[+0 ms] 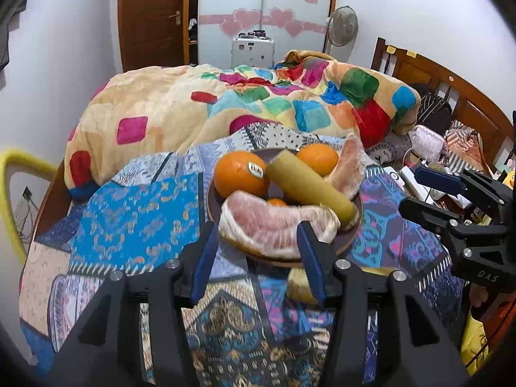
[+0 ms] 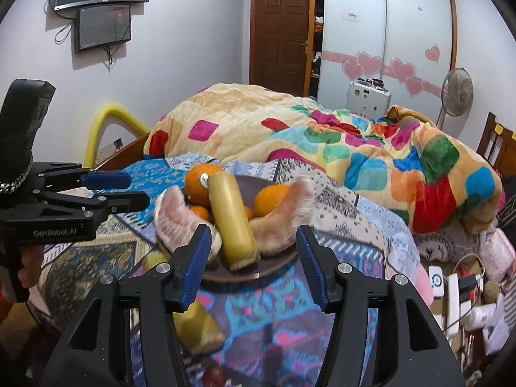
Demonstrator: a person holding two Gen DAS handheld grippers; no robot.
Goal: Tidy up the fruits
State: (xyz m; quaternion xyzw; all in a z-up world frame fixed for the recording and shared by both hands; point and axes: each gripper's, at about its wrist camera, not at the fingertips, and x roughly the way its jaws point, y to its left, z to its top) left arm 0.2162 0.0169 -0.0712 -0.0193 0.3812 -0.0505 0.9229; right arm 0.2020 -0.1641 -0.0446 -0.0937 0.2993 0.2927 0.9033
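A dark brown plate (image 1: 350, 237) on a patterned cloth holds two oranges (image 1: 240, 174), a small orange (image 1: 277, 202), a yellow-green cane piece (image 1: 309, 187) and two peeled pomelo wedges (image 1: 274, 222). My left gripper (image 1: 258, 258) is open and empty, just in front of the near wedge. A second yellow piece (image 1: 300, 285) lies on the cloth by its right finger. My right gripper (image 2: 253, 262) is open and empty before the plate (image 2: 274, 266); the yellow piece (image 2: 196, 329) lies below its left finger. The right gripper shows in the left wrist view (image 1: 429, 196), the left gripper in the right wrist view (image 2: 116, 190).
A colourful quilt (image 1: 258, 103) is heaped behind the plate. Cables, a power strip (image 2: 454, 300) and bags clutter the right side by the wooden headboard (image 1: 451, 96). A dark round fruit (image 2: 214, 377) sits at the cloth's near edge. A yellow foam tube (image 1: 9, 193) is at left.
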